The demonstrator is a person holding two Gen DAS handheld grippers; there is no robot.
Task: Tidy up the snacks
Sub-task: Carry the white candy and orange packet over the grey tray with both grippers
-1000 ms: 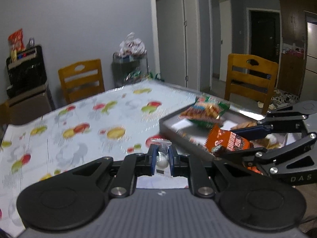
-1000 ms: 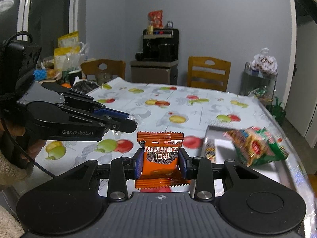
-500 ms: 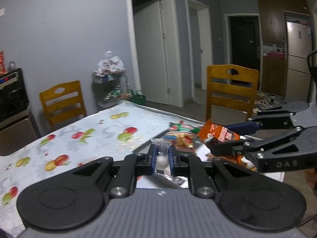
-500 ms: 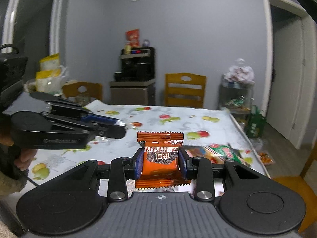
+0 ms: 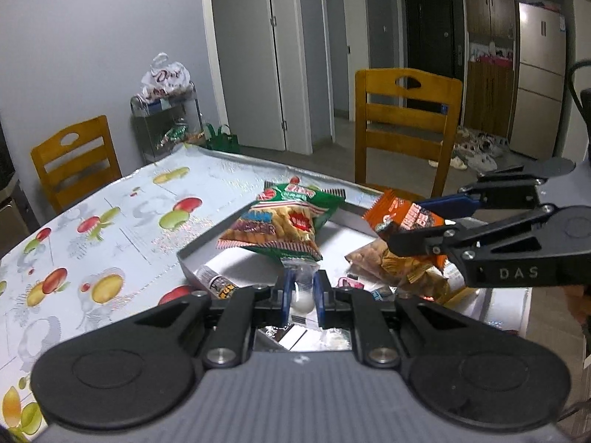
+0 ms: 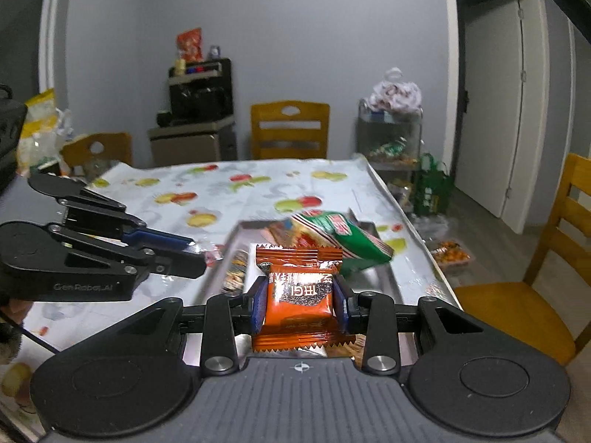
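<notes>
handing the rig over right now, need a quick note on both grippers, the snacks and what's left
Left gripper: shut on a small clear-wrapped white candy, over the near edge of the metal tray.
Right gripper: shut on an orange snack packet, also above the tray.
Already in the tray: green chips bag, small tube-shaped snack, tan wrapped snacks.
Done: both items picked up and brought to the tray.
Left: release the candy and the orange packet into the tray, probably on the bare parts of its floor.
</notes>
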